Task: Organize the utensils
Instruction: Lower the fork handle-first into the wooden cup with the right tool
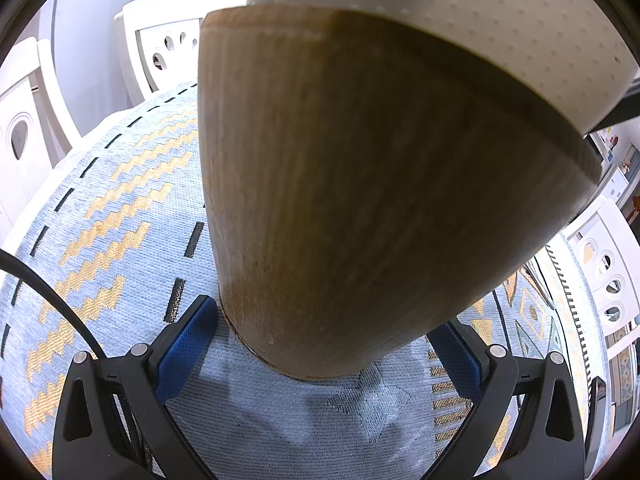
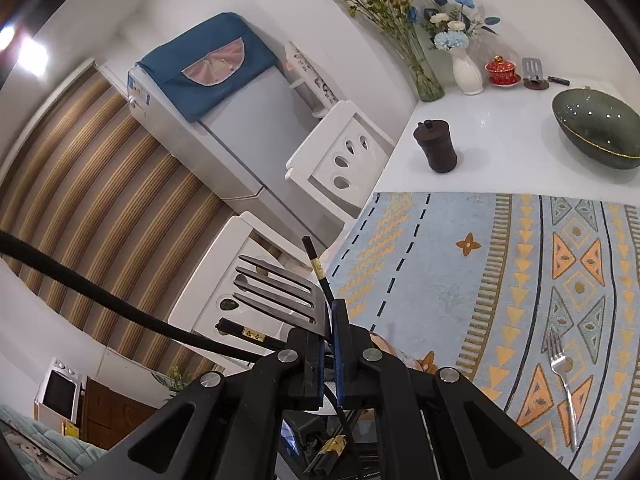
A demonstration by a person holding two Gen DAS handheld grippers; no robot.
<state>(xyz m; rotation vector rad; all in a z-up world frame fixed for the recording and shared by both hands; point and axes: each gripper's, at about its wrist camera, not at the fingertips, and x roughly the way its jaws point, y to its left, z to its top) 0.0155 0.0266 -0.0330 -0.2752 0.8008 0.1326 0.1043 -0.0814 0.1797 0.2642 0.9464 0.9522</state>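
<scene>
Left gripper (image 1: pixel 320 344) clamps the wooden holder (image 1: pixel 360 184) upright on the patterned cloth (image 1: pixel 120 240) to steady it, while the right gripper (image 2: pixel 330 320), jaws nearly shut, pinches a black chopstick (image 2: pixel 320 276), probably over it, fork (image 2: pixel 562 380) waiting.

The left tongs (image 1: pixel 320 344) point downward, and their blue pads (image 1: pixel 184 344) stand wide apart, one on each side of a wooden holder (image 1: pixel 360 200). The right tongs (image 2: pixel 330 344) are closed, pinching a thin black chopstick (image 2: pixel 320 276).

Tan wooden holder (image 1: pixel 340 200), black chopstick (image 2: pixel 320 276), silver fork (image 2: pixel 562 380), blue-and-orange patterned cloth (image 2: pixel 520 280).
</scene>
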